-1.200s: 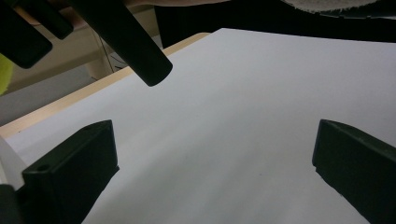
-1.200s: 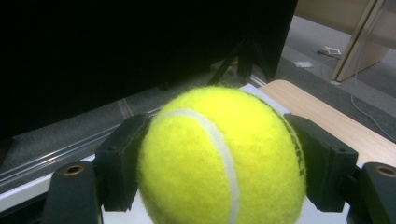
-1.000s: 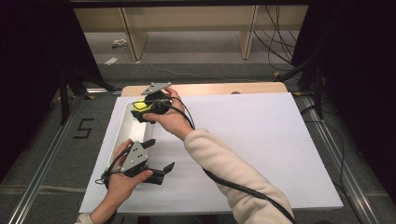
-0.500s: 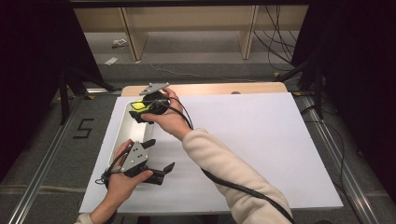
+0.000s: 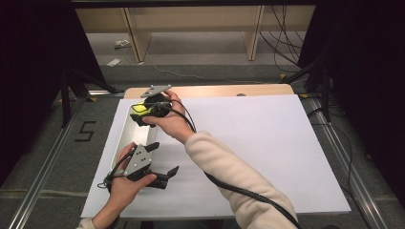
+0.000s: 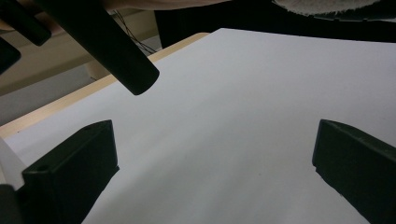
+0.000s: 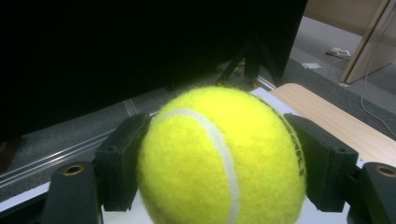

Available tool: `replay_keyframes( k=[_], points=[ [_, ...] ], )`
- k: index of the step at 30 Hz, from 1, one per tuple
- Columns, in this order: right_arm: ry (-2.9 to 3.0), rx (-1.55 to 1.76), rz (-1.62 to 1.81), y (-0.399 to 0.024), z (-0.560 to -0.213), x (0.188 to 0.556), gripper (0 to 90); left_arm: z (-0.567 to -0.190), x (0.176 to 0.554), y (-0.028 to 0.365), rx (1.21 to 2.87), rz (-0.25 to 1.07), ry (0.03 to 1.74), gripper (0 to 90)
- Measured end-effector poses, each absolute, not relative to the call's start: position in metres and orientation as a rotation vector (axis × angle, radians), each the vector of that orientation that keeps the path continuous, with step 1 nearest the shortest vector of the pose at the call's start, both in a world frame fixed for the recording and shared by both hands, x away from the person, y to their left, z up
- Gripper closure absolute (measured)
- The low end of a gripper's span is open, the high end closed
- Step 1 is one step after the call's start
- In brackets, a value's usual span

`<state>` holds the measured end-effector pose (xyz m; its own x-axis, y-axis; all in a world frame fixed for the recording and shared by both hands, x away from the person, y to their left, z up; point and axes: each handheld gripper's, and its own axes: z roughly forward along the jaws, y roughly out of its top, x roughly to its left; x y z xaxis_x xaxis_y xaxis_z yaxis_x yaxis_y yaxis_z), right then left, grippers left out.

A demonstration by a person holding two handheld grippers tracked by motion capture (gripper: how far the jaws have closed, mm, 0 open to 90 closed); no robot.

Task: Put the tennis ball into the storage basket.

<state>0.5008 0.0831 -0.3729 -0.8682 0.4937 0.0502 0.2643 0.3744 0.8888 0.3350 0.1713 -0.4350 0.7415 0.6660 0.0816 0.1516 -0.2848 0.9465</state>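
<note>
The left gripper [image 5: 167, 175] rests low near the table's front edge, jaws spread wide over bare white table [image 5: 267, 143] with open room ahead. Beyond it, over a white tray [image 5: 125, 138], the right gripper [image 5: 138, 114] is clamped on a yellow tennis ball [image 7: 219, 158]. A floor marking "5" [image 5: 85, 131] lies left of the table; a wooden shelf [image 5: 191, 19] stands behind.

High view overlooks table [image 5: 267, 143]; gripper views sit close above it.
</note>
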Motion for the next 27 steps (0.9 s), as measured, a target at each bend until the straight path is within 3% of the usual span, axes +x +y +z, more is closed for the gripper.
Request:
replay_keyframes(
  k=[27],
  points=[
    [2.457, 0.643, 1.503, 0.0912, -0.3775, 0.4990, 26.8, -0.4350, 0.3341, 0.1708, 1.829, 0.574, 0.630, 0.0]
  ],
)
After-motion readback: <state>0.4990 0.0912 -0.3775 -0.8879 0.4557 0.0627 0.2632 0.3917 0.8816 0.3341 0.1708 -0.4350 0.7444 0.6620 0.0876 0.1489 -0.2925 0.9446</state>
